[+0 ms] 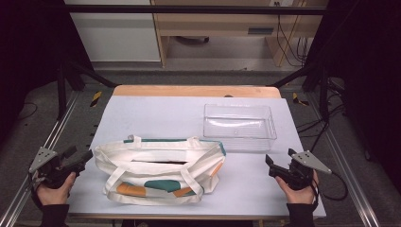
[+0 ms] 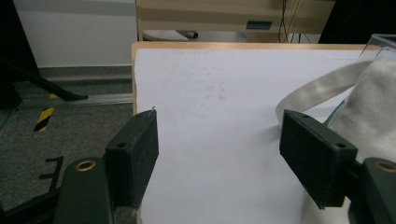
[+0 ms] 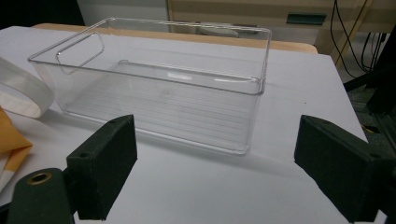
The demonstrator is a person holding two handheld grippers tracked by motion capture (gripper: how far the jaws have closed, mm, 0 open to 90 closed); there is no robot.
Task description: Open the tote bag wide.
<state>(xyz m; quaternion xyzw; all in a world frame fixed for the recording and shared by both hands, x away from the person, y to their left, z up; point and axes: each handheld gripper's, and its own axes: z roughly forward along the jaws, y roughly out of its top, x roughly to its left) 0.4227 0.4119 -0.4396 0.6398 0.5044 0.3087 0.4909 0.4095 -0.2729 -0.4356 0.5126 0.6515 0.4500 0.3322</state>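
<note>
Both tongs (image 1: 82, 156) (image 1: 279, 158) wide open — empty

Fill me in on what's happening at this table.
A person holds a gripper in each hand at the near edge of the table. The left gripper sits by the left end of a cream tote bag, the right gripper faces a clear plastic bin. Both have their jaws open and hold nothing. The bag lies flat near the front; the bin stands empty behind it to the right.
</note>
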